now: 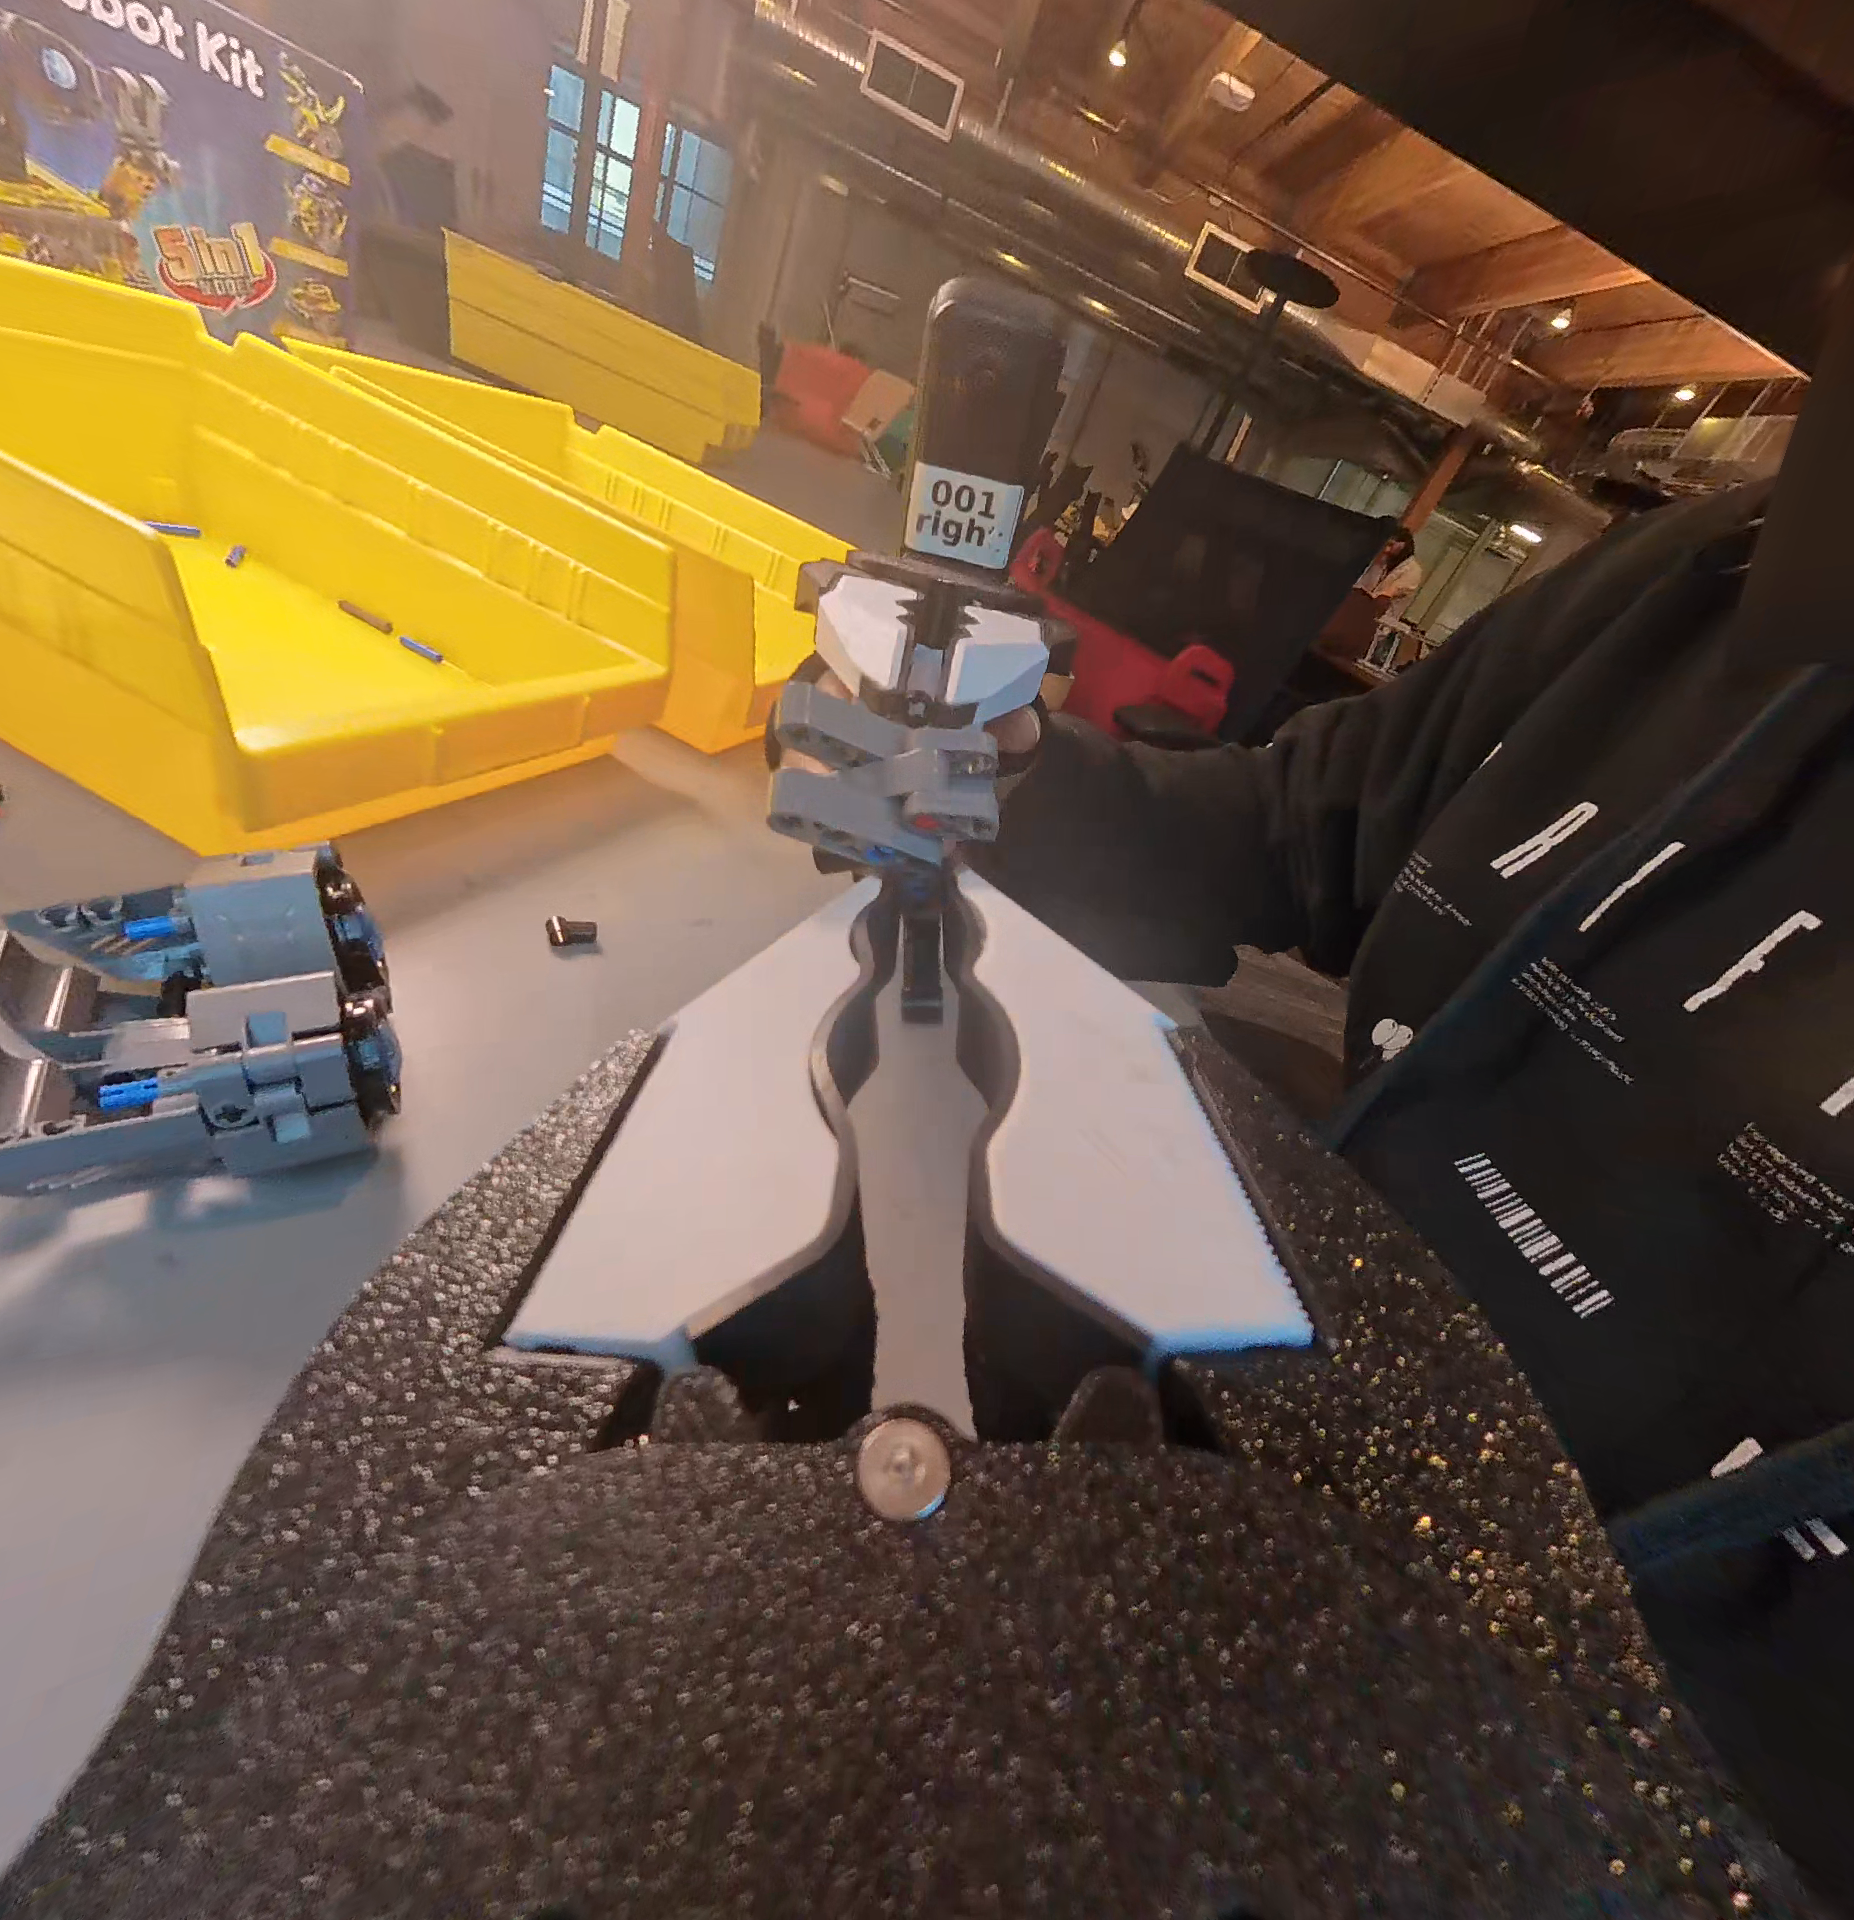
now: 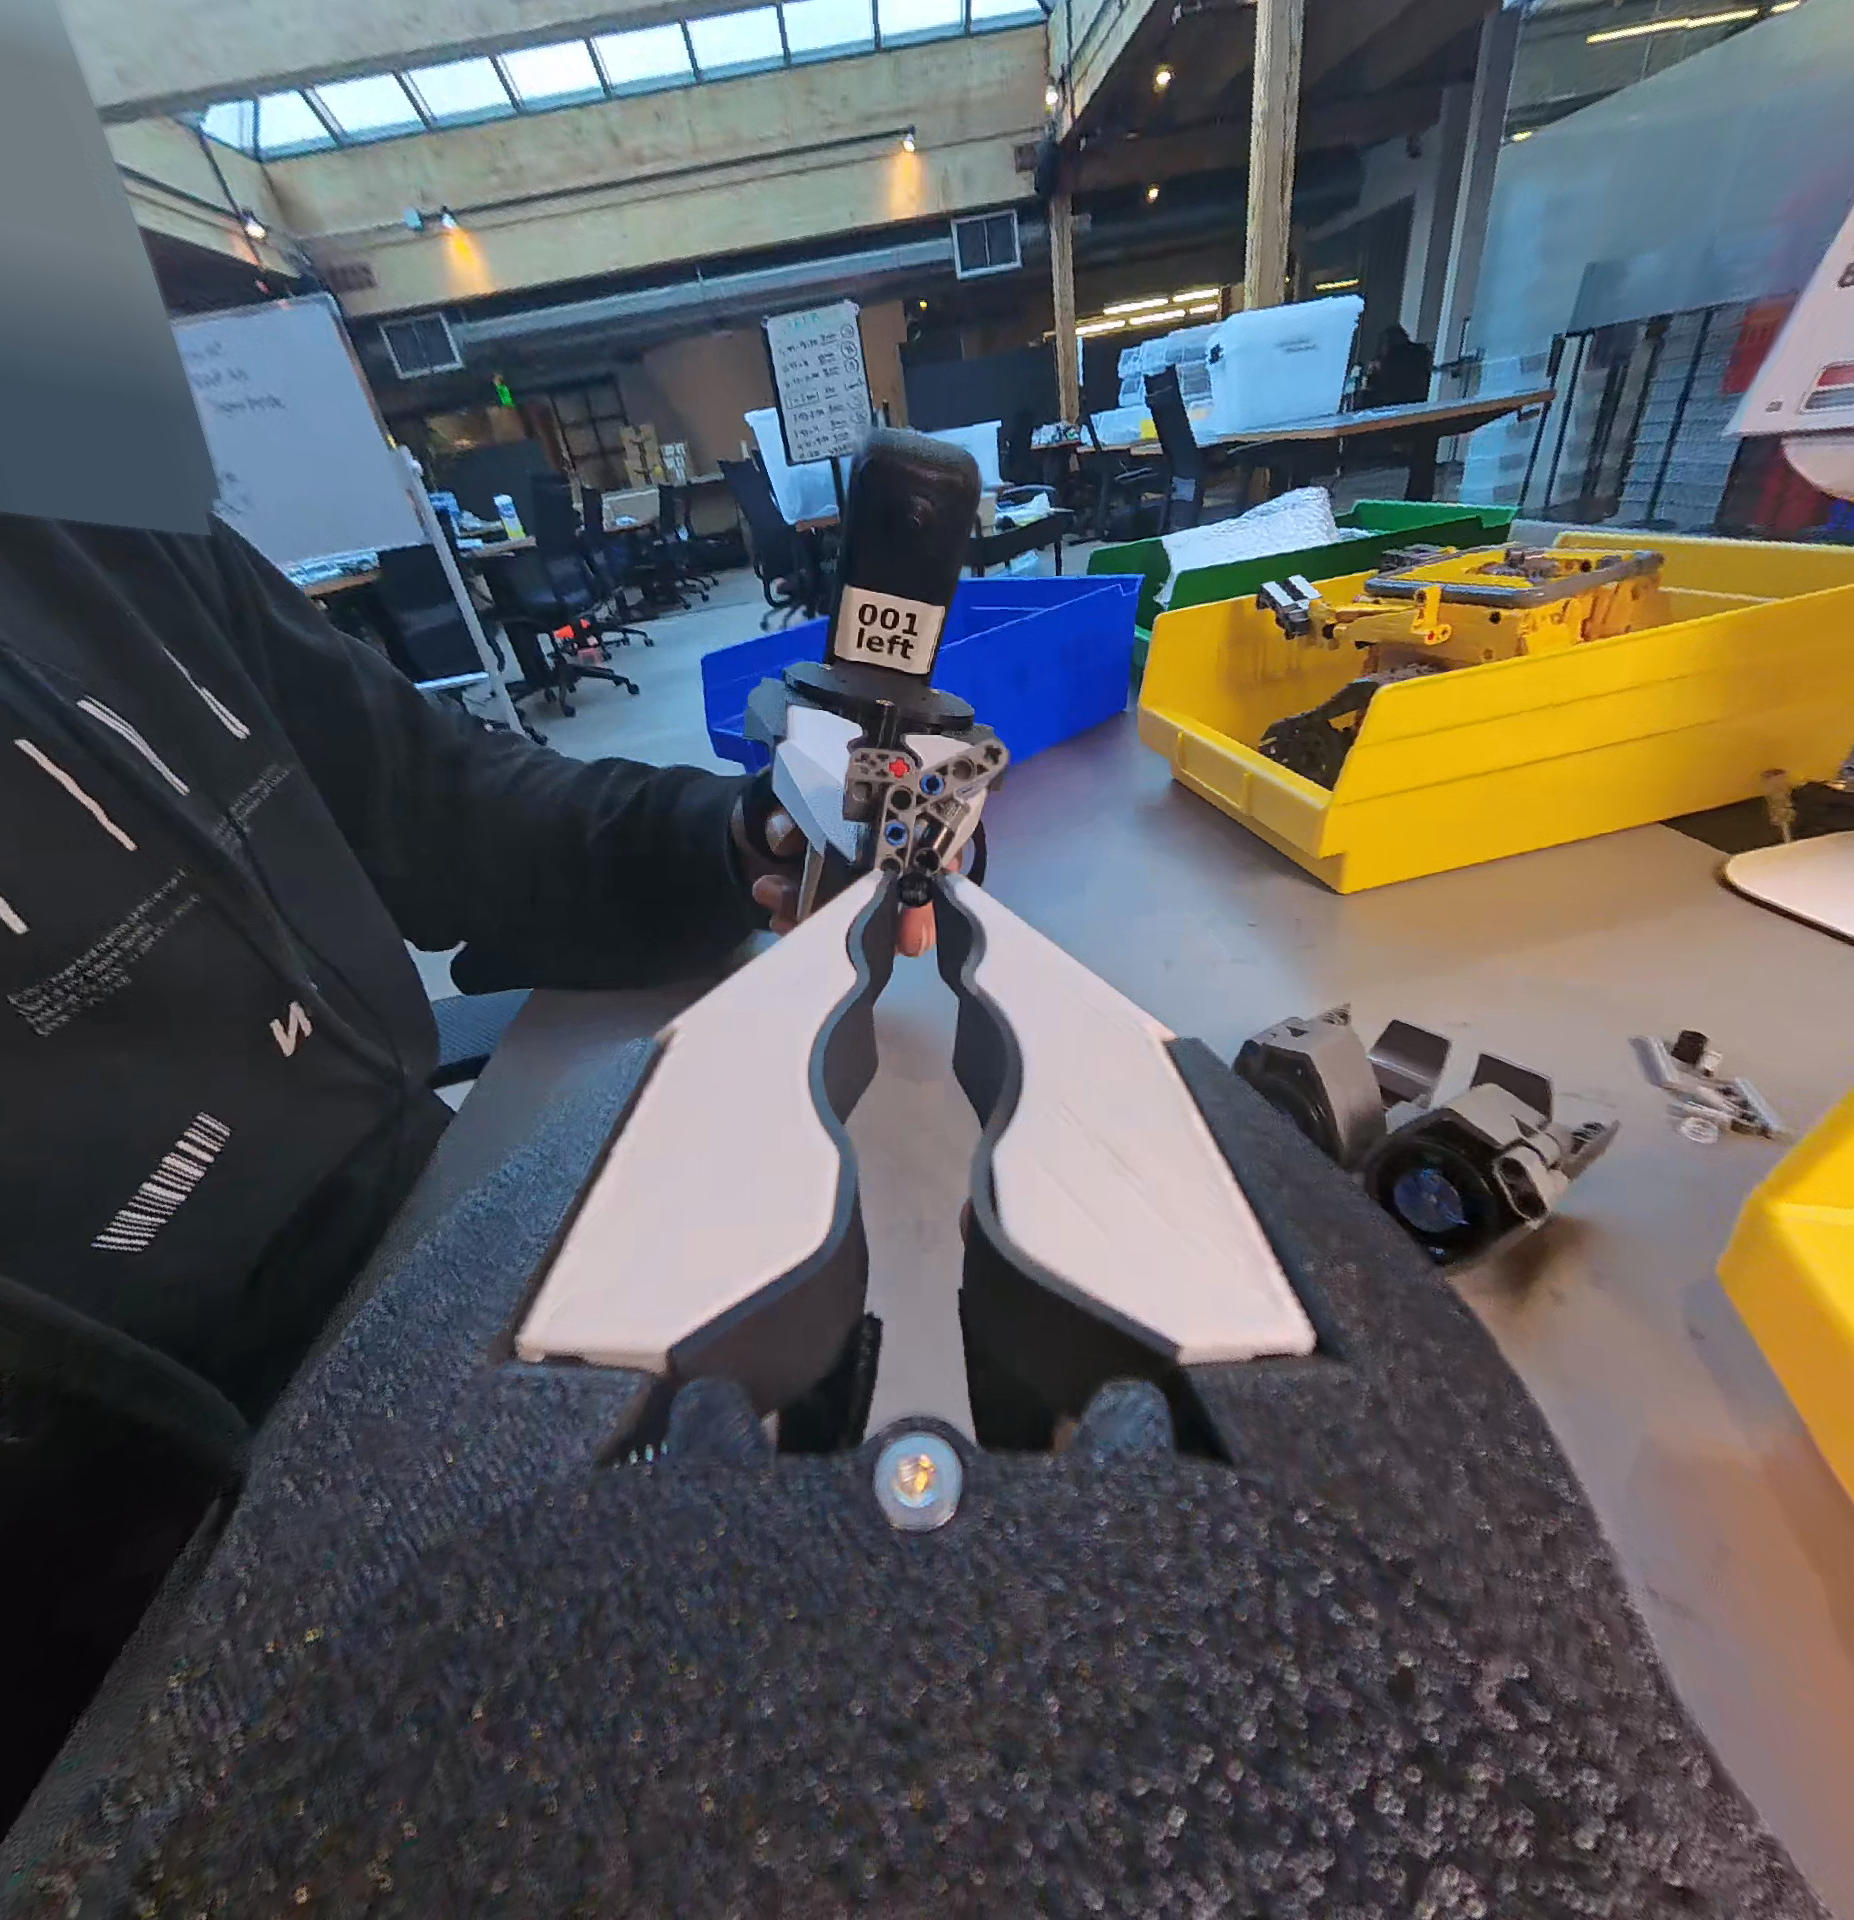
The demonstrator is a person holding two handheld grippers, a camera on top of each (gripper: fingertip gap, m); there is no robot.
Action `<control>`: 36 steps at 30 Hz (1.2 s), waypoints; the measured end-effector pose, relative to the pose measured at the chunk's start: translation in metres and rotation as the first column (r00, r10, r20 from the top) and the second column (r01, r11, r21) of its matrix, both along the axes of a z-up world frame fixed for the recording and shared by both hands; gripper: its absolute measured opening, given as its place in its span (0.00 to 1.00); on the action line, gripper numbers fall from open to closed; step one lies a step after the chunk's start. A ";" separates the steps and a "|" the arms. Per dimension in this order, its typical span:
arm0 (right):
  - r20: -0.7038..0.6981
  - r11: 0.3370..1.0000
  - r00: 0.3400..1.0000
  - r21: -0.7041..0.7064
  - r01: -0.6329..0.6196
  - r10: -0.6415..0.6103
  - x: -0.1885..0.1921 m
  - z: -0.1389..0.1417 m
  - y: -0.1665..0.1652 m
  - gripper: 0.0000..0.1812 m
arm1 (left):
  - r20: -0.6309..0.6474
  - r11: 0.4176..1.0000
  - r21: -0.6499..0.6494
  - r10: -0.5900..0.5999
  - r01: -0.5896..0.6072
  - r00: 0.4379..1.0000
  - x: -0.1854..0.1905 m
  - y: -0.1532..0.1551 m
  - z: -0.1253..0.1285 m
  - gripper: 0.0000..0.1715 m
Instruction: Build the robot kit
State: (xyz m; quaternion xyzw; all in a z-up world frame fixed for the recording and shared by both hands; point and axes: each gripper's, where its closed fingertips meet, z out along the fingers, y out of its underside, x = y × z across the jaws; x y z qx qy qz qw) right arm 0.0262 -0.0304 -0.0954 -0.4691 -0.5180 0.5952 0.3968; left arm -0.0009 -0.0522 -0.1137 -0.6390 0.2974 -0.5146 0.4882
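Grey brick assembly (image 1: pixel 881 769) — both claws (image 1: pixel 915 883) (image 2: pixel 915 883) clamp it.

Both grippers: white fingers (image 1: pixel 632 1153) with dark wavy inner edges, black speckled foam body (image 1: pixel 902 1662), silver centre screw (image 1: pixel 902 1472). Person wears a black sleeve (image 2: pixel 549 852) with white print

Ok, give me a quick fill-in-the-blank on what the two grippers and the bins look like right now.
1. The left gripper and right gripper both have their fingers closed on one small ___ brick assembly.
2. In the right wrist view, the bin just behind the left gripper is ___.
3. The yellow brick vehicle sits inside a ___ tub.

Missing words: grey; blue; yellow.
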 end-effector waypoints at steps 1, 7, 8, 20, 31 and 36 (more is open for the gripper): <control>0.012 1.000 1.000 0.026 0.005 -0.005 0.000 -0.001 0.000 0.04 | 0.005 1.000 -0.008 -0.004 0.004 1.000 0.000 0.000 -0.001 0.04; 0.066 0.987 0.997 0.155 -0.048 0.038 -0.002 -0.009 -0.019 0.04 | -0.003 0.999 -0.006 -0.045 0.045 0.999 0.005 -0.008 -0.002 0.04; 0.069 0.985 0.996 0.160 -0.059 0.049 -0.002 -0.010 -0.022 0.04 | -0.009 0.999 -0.002 -0.053 0.053 0.999 0.007 -0.010 -0.003 0.04; 0.118 0.980 0.988 0.162 -0.119 0.100 0.002 -0.022 -0.028 0.04 | -0.057 0.996 -0.025 -0.089 0.088 0.994 0.010 -0.017 -0.011 0.04; 0.103 0.973 0.981 0.145 -0.178 0.164 0.004 -0.020 -0.039 0.04 | -0.004 0.988 -0.060 -0.142 0.141 0.990 0.013 -0.024 -0.009 0.04; 0.064 0.973 0.984 0.153 -0.175 0.167 0.005 -0.013 -0.041 0.04 | 0.039 0.986 -0.063 -0.153 0.155 0.987 0.014 -0.026 -0.003 0.04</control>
